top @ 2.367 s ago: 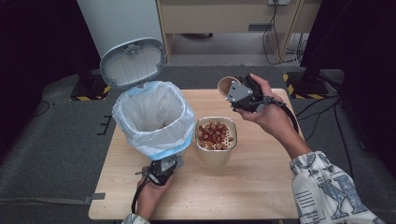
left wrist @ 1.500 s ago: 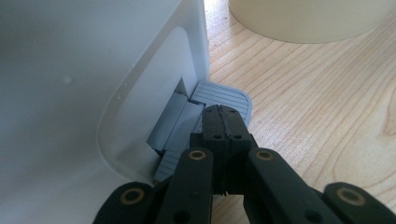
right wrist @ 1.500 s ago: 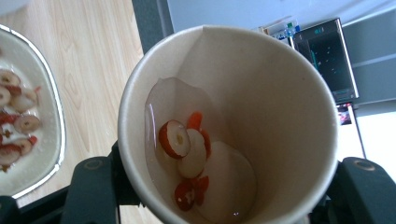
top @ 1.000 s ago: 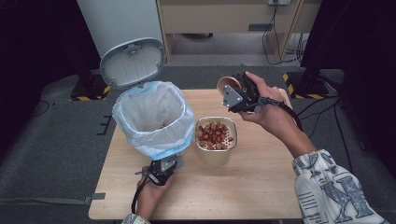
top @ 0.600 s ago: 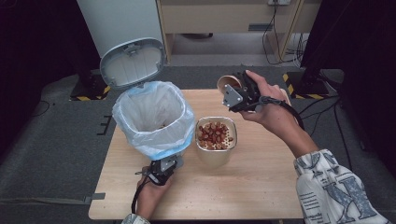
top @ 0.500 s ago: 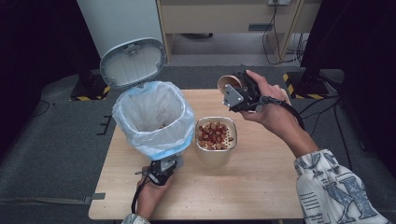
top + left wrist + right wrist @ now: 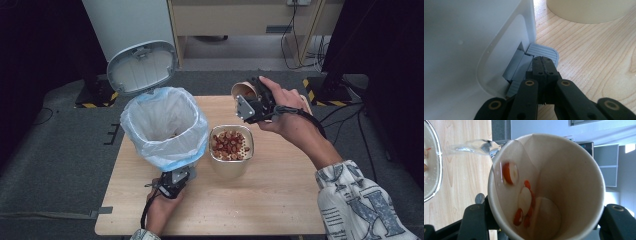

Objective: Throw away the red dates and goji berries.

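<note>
right tongs (image 7: 248,102): clamped on paper cup (image 7: 544,190), tipped, above desk (image 7: 280,200) beyond bowl (image 7: 231,145) | left tongs (image 7: 543,65): closed on bin pedal (image 7: 544,51) | change: cup tilted slightly further; left unmoved

Bright tabletop, dark surroundings, soft close-up focus.

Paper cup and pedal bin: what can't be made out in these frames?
- Paper cup: its outside and base in the right gripper view, cut off by the bottom edge; a few red-edged slices show inside.
- Bin: its contents in the high view, hidden by the bag's folds.
- Pedal: the near part in the left gripper view, covered by the shut left gripper.
</note>
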Demonstrator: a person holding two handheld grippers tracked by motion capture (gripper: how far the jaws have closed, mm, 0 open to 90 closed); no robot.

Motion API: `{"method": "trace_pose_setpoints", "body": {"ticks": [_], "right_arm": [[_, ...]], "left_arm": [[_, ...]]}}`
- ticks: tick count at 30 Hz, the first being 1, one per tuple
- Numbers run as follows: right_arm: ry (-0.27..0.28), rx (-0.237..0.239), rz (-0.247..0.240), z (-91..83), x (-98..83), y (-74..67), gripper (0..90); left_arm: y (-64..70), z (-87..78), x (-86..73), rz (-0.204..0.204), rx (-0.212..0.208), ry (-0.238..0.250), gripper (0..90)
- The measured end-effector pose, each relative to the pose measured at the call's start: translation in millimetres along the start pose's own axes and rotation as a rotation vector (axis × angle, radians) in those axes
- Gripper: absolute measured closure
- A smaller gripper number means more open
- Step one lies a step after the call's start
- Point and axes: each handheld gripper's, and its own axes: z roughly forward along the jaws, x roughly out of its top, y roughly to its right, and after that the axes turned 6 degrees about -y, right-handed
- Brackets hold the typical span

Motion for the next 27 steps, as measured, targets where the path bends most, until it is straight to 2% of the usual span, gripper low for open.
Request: {"method": "trace_pose_setpoints", "body": {"ticks": [17, 27], "right_arm": [[0.005, 0.000, 0.009, 0.8, -1.1, 0.8, 36.1], [0.022, 0.007, -0.006, 5.5, -7.7, 2.5, 36.1]], "left_arm": [[-0.3, 0.0, 0.0, 0.000, -0.002, -0.001, 89.5], [-0.1, -0.2, -0.1, -0.001, -0.001, -0.002, 89.5]]}}
